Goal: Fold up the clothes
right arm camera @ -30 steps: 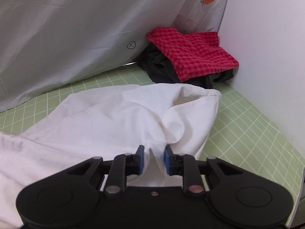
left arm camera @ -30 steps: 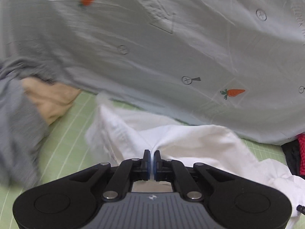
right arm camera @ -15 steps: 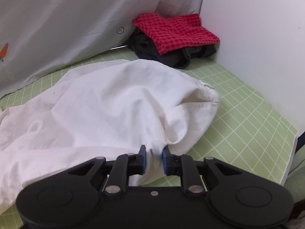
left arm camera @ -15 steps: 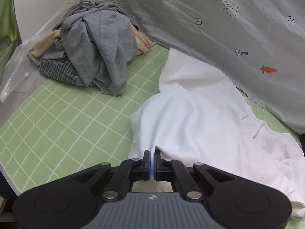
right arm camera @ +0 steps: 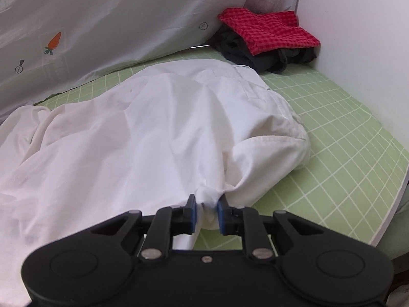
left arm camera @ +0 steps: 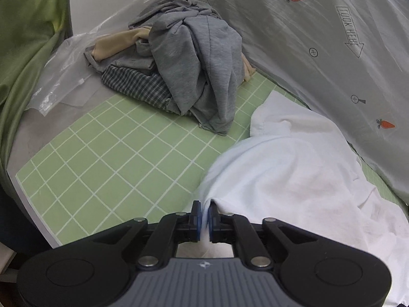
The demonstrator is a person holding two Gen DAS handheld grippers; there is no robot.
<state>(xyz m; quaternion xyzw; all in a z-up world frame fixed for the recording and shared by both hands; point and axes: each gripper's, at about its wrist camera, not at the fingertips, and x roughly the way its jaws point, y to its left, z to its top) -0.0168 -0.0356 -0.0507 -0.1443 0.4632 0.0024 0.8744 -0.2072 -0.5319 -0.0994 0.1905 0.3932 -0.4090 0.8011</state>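
On the green gridded mat (left arm camera: 122, 158), the left tool (left arm camera: 203, 220) had a thin fold of the white garment (left arm camera: 294, 174) between its blue pads, which stood nearly together and were just starting to open; the cloth there was blurred. The right tool (right arm camera: 206, 213) was clamped on a thicker bunch of the same garment (right arm camera: 143, 133), its pads a little apart around the gathered fabric. The garment lay crumpled across the mat between the two tools, puffed up in the middle, with a hemmed edge curling down toward the right and loose folds trailing at the left. A heap of grey clothes (left arm camera: 184, 58) sat at the mat's far left corner, well apart from it. A red checked cloth (right arm camera: 268, 32) lay on dark clothes in the far right corner. A pale carrot-print sheet (right arm camera: 102, 20) hung behind.
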